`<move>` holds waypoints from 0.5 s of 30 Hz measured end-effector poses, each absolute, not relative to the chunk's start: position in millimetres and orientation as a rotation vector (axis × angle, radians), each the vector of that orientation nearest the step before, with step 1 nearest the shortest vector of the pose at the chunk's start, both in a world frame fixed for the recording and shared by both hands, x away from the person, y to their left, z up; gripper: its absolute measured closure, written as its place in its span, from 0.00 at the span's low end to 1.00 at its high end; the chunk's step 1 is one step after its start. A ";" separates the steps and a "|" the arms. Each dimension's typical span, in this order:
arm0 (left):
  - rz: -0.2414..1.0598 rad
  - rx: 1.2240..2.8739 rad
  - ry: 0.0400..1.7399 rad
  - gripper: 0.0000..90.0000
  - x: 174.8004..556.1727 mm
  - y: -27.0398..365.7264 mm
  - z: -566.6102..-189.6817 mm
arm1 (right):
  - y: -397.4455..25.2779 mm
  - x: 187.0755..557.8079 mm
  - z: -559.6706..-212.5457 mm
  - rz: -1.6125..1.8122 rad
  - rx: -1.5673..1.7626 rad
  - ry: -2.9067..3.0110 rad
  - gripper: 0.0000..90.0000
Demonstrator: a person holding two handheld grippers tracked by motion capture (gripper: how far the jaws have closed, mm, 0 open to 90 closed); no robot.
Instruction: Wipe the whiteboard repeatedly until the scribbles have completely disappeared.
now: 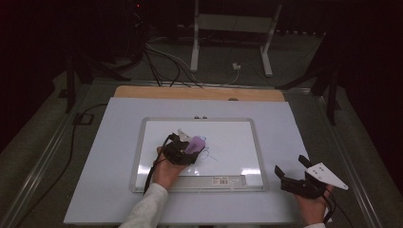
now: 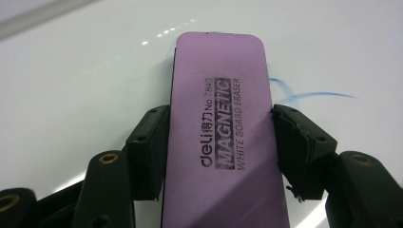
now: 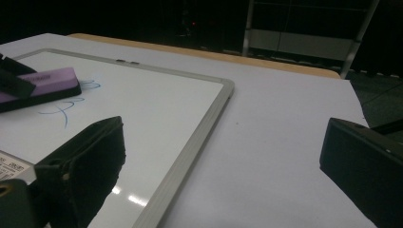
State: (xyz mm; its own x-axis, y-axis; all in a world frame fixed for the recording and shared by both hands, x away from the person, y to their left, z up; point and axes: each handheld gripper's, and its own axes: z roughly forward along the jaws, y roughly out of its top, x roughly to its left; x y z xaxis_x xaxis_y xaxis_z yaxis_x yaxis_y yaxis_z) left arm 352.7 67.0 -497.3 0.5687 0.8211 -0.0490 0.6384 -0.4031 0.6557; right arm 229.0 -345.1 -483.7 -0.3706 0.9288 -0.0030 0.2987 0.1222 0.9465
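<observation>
Eraser: purple magnetic whiteboard eraser [image 2: 221, 142], lying flat on the whiteboard [image 1: 237, 137], a little left of the board's middle in the high view.
Long axis: it runs straight out along the left gripper's line, near end between the jaws, far end pointing away up the board.
Grip: left gripper [image 2: 218, 145] is clamped on the eraser, one black pad on each long edge, about midway along it.
Marks: blue pen strokes [image 2: 309, 95] peek out just past the eraser's right edge and at its far end; in the right gripper view, blue scribble [image 3: 66, 111] sits just beside and near of the eraser [image 3: 40, 85].
Relation that counts: the ink lies right of and touching the eraser's edge, so my read is that the wipe goes sideways to the right, across the long axis.
Nearer hand: the left one, plainly; it is on the job already.
Right gripper: right gripper [image 1: 293, 176] rests off the board at the near right on the table sheet, jaws wide apart, nothing between them, well apart from the eraser.
Surface: glossy white board in a grey frame [image 3: 190, 142], glare spots near its near edge; it should slide easily.
Table: pale sheet [image 1: 304, 133] over a wooden top [image 1: 142, 92].
Room: dark, with cables [image 1: 161, 61] and a white stand [image 1: 233, 28] on the floor beyond the far edge.
</observation>
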 end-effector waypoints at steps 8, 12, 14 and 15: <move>0.451 2.078 1.365 0.47 387.5 100.3 -497.6 | -345.6 229.5 -484.0 1.259 1.196 1.764 0.02; 0.443 2.085 1.359 0.47 386.7 95.7 -497.2 | -345.6 229.7 -484.2 1.258 1.195 1.765 0.02; 0.429 2.113 1.324 0.47 381.6 88.5 -496.4 | -345.3 229.9 -484.3 1.258 1.193 1.765 0.02; 0.419 2.123 1.301 0.47 377.3 82.9 -496.3 | -345.2 229.9 -484.3 1.257 1.192 1.766 0.02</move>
State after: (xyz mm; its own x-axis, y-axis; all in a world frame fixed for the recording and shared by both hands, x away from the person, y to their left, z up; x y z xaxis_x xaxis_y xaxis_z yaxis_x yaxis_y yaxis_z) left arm 377.3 82.9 -496.3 0.4681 0.8825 -0.0448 0.6907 -0.3338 0.6415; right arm 229.9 -345.2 -484.3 -0.3709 0.9287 -0.0052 0.2996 0.1250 0.9458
